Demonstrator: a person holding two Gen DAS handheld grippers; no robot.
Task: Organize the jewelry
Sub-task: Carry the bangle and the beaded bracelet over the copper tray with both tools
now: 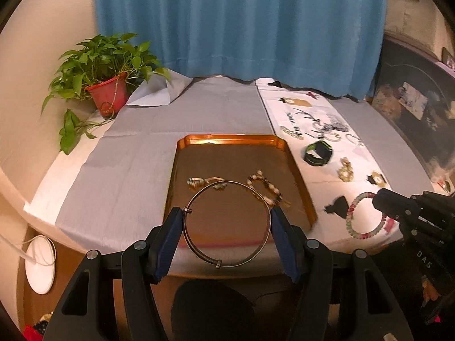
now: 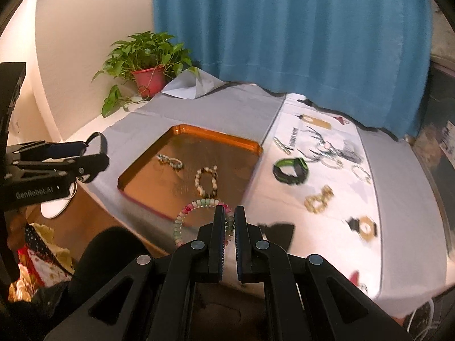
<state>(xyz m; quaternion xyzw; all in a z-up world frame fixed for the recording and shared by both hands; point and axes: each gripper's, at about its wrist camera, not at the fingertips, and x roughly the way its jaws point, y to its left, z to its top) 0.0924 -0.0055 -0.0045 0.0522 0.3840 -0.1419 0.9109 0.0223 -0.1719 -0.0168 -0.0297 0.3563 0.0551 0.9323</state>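
The left tool [image 1: 226, 220] stands half open at lower centre of its view, its blue pads pressed on either side of a thin round metal bangle [image 1: 226, 223]. The right tool [image 2: 229, 221], nearly closed, pinches a pastel pink-and-green beaded bracelet [image 2: 196, 216] at lower centre. Beyond both, on the grey-clothed counter [image 1: 128, 176], a shiny orange rectangular tray [image 2: 247, 167] holds two beaded bracelets [image 2: 206, 180].

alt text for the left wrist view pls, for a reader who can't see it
The left gripper holds a thin metal bangle across its jaws, above the near end of an orange tray that holds two beaded bracelets. At right, the right gripper carries a pastel bead bracelet over a printed white cloth strewn with more jewelry; a potted plant and blue curtain stand behind.
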